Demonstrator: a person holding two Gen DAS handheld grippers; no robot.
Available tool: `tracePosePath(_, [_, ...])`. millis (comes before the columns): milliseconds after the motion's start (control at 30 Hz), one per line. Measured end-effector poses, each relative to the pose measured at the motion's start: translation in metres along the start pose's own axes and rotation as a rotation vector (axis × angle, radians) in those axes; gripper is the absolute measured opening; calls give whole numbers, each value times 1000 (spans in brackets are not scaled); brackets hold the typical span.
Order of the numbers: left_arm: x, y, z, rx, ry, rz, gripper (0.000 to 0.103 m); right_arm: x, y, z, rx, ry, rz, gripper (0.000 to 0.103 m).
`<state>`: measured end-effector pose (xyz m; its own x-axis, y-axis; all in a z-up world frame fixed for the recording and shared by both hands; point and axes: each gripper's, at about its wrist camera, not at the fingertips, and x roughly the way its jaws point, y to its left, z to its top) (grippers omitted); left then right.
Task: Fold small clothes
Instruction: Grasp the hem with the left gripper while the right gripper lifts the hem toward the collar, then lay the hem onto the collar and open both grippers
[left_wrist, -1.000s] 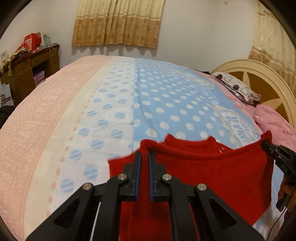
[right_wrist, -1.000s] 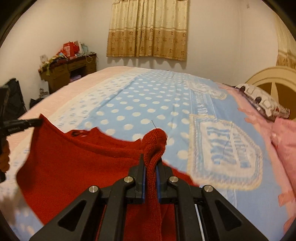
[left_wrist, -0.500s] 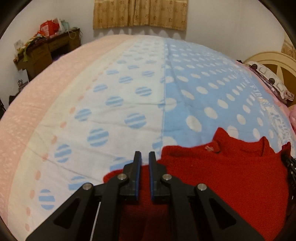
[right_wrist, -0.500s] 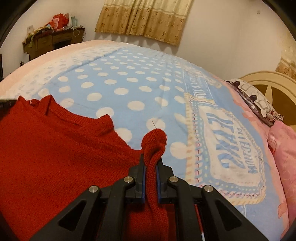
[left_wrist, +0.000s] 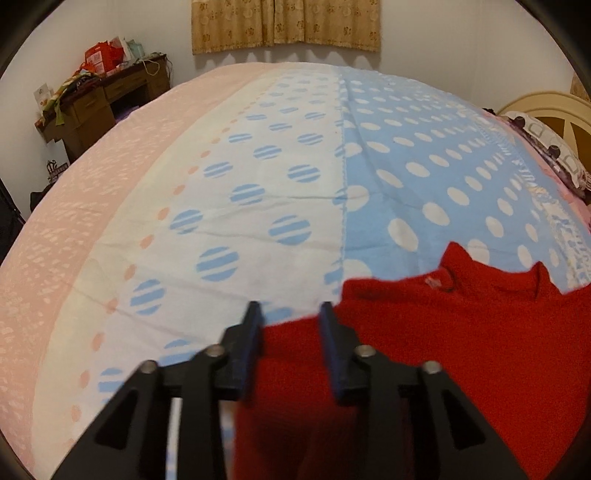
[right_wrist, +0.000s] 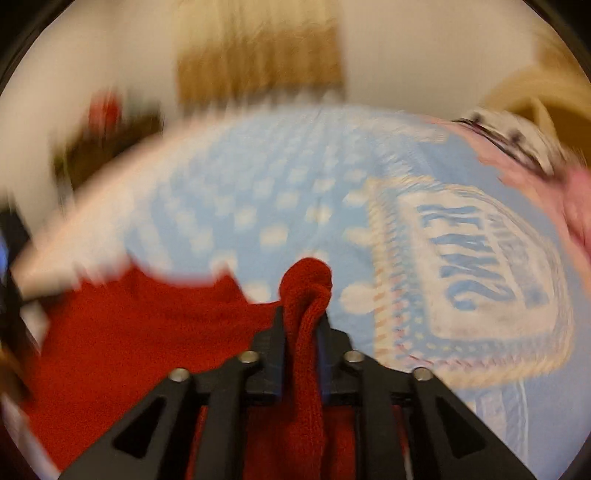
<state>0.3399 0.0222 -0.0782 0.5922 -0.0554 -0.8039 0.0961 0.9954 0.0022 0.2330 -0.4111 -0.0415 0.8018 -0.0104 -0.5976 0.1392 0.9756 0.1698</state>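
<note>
Sweater, red and knitted, lies spread on the polka-dot bedspread. The left gripper is opening, its jaws apart with red fabric lying between them, untouched by the pads. The right gripper is opening too, a bunched fold of the sweater between its jaws; that view is blurred.
</note>
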Motion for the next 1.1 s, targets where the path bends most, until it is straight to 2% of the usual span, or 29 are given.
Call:
tracePosePath(33, [-8,2,-3,3,-22,7,48,-15,-2,0,13,-38,-11,43])
tracePosePath(67, [-14,2,-4,5,-39,20,58,-27,-2,-1,5,-64,-30,43])
tracePosePath(133, [-26,2,-8,13,-66,38,68,-42,4,-6,-43,-61,-64,43])
tracePosePath(300, [-46,-10,-13,31,-96,5,68,-42,22,-23,-94,4,-66,42])
tracePosePath(367, [-53,-23,-17,60,-101,-24,68,-32,31,-28,-93,38,-53,28])
tracePosePath(467, [-59,-44,-23,104,-120,-11,68,-14,40,-37,-92,74,-72,26])
tracePosePath(567, [-52,-55,-25,110,-103,-20,68,1,41,-41,-60,101,-79,24])
tracePosePath(667, [-35,-62,-29,105,-72,4,69,34,41,-54,-81,186,-130,24])
tracePosePath(733, [-25,-63,-32,98,-49,15,69,42,39,-59,-84,178,-133,25])
tracePosePath(833, [-22,-62,-35,87,-69,36,77,44,37,-59,-76,177,-122,25])
tracePosePath(1000, [-21,-62,-36,75,-67,44,82,47,29,-57,-34,181,-87,25])
tracePosePath(1100, [-19,-59,-37,60,-61,43,86,50,32,-56,-45,180,-103,25])
